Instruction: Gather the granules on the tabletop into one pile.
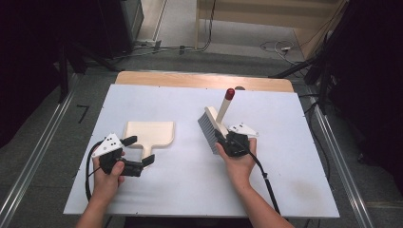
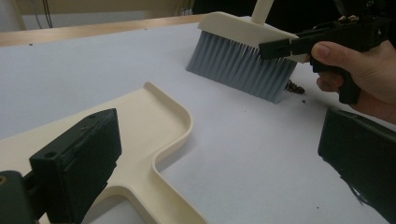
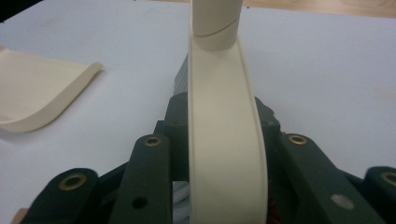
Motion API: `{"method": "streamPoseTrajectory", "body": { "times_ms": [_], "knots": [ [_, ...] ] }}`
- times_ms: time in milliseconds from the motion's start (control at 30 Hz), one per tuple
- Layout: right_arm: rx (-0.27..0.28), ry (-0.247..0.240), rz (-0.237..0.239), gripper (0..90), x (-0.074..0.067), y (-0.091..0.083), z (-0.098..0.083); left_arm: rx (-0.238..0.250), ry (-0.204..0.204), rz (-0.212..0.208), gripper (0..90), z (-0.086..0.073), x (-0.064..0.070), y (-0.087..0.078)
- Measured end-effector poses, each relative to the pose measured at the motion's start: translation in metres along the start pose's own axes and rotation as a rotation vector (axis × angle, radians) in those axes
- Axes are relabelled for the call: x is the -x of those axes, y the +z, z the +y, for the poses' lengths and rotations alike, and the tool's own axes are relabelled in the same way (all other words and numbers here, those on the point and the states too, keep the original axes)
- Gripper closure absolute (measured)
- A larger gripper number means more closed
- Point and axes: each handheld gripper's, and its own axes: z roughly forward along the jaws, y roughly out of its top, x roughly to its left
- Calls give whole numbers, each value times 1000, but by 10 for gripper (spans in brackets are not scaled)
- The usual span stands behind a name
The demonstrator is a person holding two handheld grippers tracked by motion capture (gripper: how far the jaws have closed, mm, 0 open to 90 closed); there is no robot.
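The right gripper (image 1: 222,138) pinches the cream brush with grey bristles (image 1: 212,128) to sweep crumbs (image 2: 295,88) left. The left gripper (image 1: 141,150), jaws spread, straddles the cream plastic dustpan's (image 1: 151,133) handle, ready to steady it.

Right gripper view: brush (image 3: 227,140) back clamped between the jaws hides most of its bristles; handle top cut off by the upper edge. Left gripper view: dustpan (image 2: 140,140) handle runs off the bottom edge between the jaws; dark specks (image 2: 295,87) beyond them, under the bristles, too small to identify.
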Motion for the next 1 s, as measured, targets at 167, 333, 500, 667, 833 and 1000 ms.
{"method": "streamPoseTrajectory", "body": {
  "times_ms": [167, 333, 500, 667, 833, 1000],
  "knots": [
    [5, 15, -21, 661, 9, -3, -1, 0, 1, 0, 0, 0, 0, 0],
    [7, 24, -43, 661, 17, -7, -4, 0, 2, 0, 0, 0, 0, 0],
    [7, 35, -59, 661, 24, -11, -6, -2, 2, -1, 0, 0, 1, 1],
    [11, 42, -77, 661, 29, -14, -5, -3, 1, -1, 0, 0, 1, 1],
    [11, 41, -84, 661, 33, -17, -6, -3, -1, -3, 0, -1, 1, 2],
    [8, 40, -97, 661, 36, -18, -6, -4, -1, -3, 0, -1, 1, 2]
  ]
}}
